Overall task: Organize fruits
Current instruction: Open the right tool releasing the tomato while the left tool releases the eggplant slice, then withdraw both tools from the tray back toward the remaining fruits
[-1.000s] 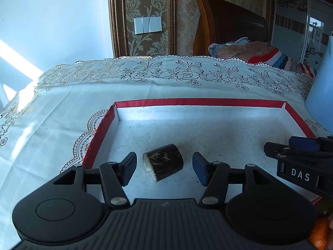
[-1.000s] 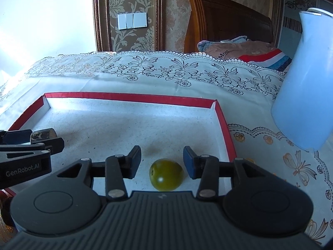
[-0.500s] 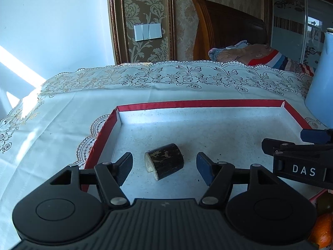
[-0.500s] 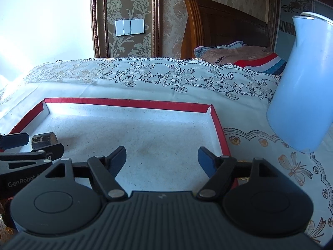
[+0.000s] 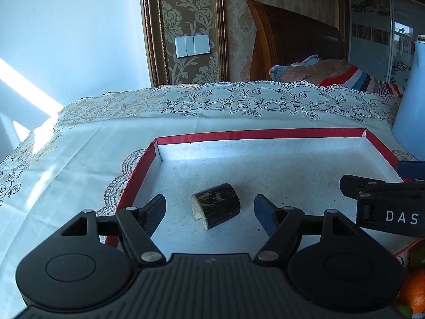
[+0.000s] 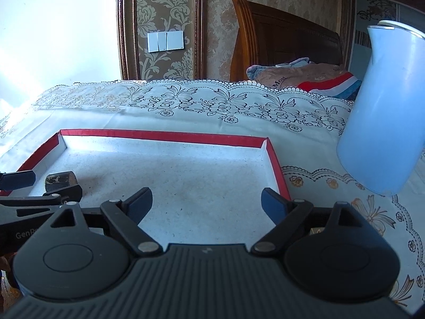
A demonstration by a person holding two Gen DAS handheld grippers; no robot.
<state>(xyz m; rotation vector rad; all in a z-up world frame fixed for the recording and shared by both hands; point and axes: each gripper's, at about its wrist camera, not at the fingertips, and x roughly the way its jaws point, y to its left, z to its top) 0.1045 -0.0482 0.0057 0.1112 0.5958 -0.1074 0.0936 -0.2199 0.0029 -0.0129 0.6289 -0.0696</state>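
Our right gripper (image 6: 206, 199) has spread wide and empty; the green fruit seen between its fingers a second ago has left view. Our left gripper (image 5: 209, 208) stays wide around the dark stub (image 5: 215, 206), lower centre in the tray (image 5: 265, 134).

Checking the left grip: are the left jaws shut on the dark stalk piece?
No, the left gripper is open, its jaws clear of the stalk piece.

"das" on right tool (image 5: 398, 186); "most" on blanket (image 6: 297, 77).
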